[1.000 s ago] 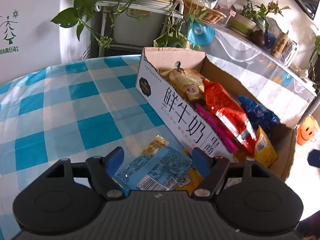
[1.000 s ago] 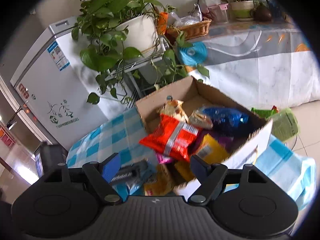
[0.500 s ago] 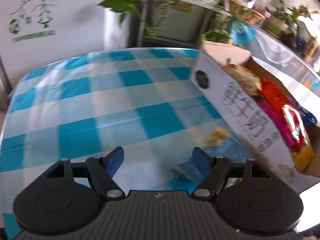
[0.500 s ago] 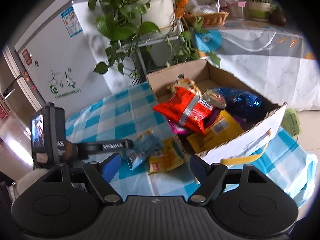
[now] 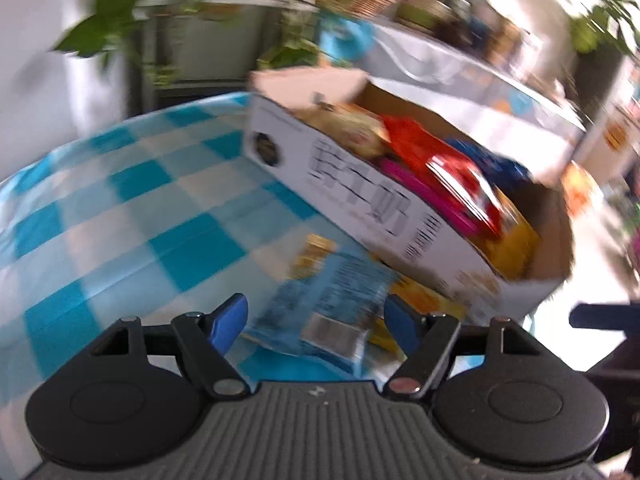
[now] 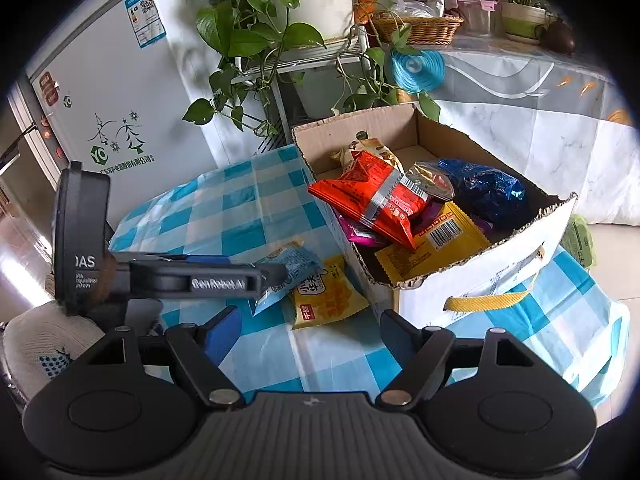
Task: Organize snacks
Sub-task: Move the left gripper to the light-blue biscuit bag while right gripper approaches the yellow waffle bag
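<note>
Hovering with jaws apart, both grippers [image 5: 316, 318] [image 6: 308, 330] flank crinkly foil packets [image 6: 294, 270] beside corrugated box [image 6: 472, 276].

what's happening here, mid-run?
A person with two handheld grippers is sorting snacks into the cardboard box, already holding several packets. The left gripper is open around the light blue packet on the checked tablecloth, not visibly pinching it. A yellow packet lies beside it. The right gripper hovers open and empty.
</note>
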